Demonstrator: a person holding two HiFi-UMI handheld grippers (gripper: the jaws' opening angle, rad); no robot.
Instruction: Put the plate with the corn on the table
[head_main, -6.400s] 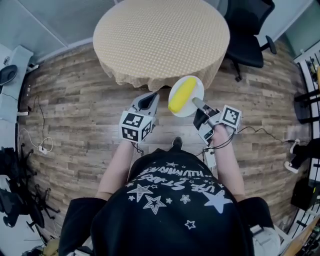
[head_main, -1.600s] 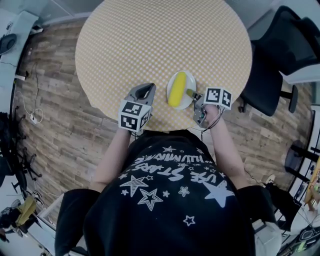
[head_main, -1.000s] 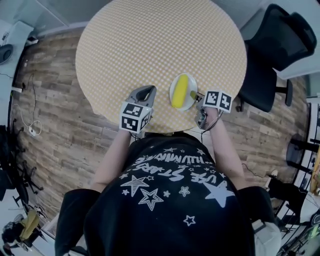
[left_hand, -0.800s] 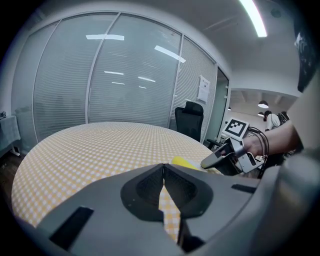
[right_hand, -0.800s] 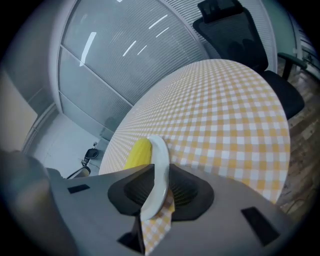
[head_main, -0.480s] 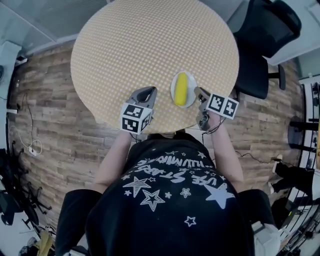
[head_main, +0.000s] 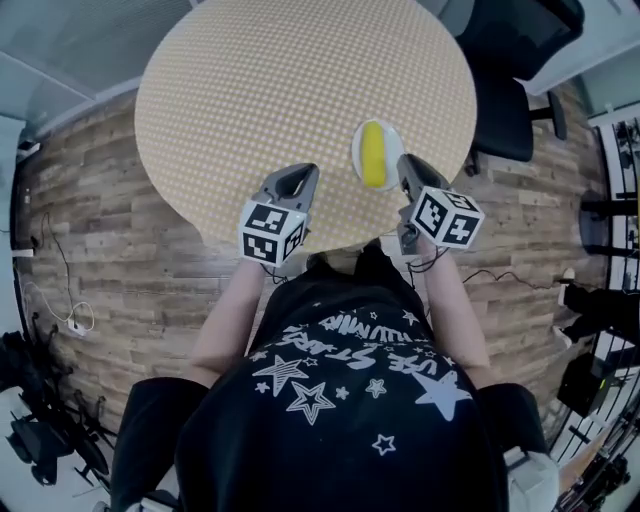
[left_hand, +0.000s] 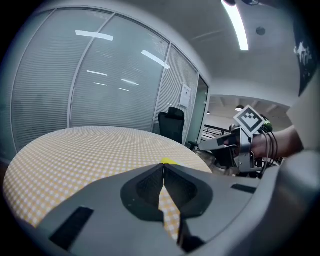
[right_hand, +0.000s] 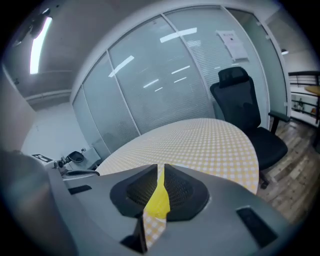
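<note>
Left fingers (left_hand: 142, 187) closed, tips touching, nothing between. Right fingers (right_hand: 182, 192) all but closed on nothing; a thin slit shows the corn (right_hand: 159, 199) beyond. Only the head view shows the plate (head_main: 357, 155): flat on the checked worktop (head_main: 270, 90) near its edge, just beside the right gripper (head_main: 406, 162). The left gripper (head_main: 297, 172) is apart from it.

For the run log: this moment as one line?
plate with corn: on table, near edge | left gripper: jaws shut, empty | right gripper: at plate rim, jaws barely apart, grip unclear
</note>
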